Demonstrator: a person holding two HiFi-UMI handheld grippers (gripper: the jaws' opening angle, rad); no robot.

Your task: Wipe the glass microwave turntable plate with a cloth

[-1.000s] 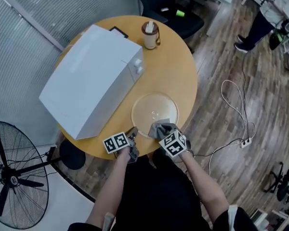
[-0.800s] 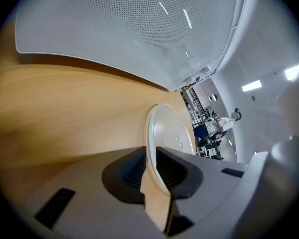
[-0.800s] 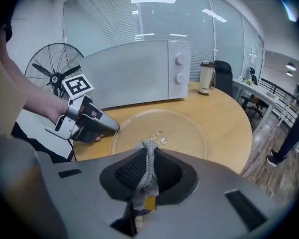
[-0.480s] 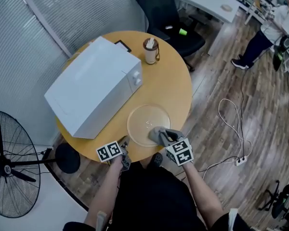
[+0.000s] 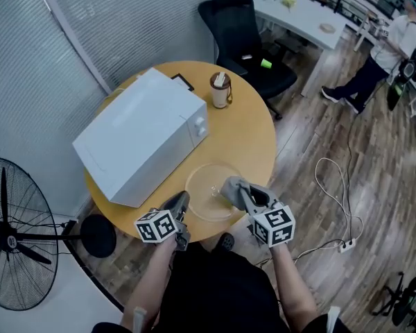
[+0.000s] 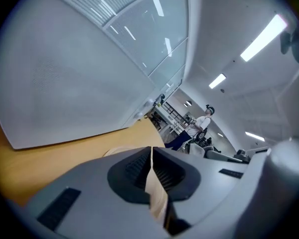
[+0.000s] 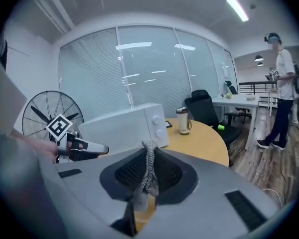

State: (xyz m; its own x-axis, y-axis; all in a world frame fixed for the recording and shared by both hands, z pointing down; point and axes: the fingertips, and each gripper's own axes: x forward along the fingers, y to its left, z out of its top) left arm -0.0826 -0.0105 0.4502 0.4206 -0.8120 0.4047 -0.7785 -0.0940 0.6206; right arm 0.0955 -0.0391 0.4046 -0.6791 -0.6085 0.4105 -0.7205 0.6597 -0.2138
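Crowding the far left of the round wooden tabletop (image 5: 253, 134), a white boxy microwave oven (image 5: 142, 134) stands just beside the clear round glass turntable plate (image 5: 209, 179), which sits at the near edge. A tan lidded cup (image 5: 220, 90) stands at the far side, well apart from the plate. The left hand-held gripper (image 5: 182, 201) has its jaws pressed nearly together on the plate's near-left rim; the glass there is hard to make out against the wood. The right hand-held gripper (image 5: 240, 190) is clamped on a grey mesh cloth (image 5: 230, 184) over the plate's right side, hiding that part. A flat black thing (image 5: 182, 82) is mostly hidden behind the microwave. A black standing fan (image 5: 10, 245), cut off at the left, stands on the floor.
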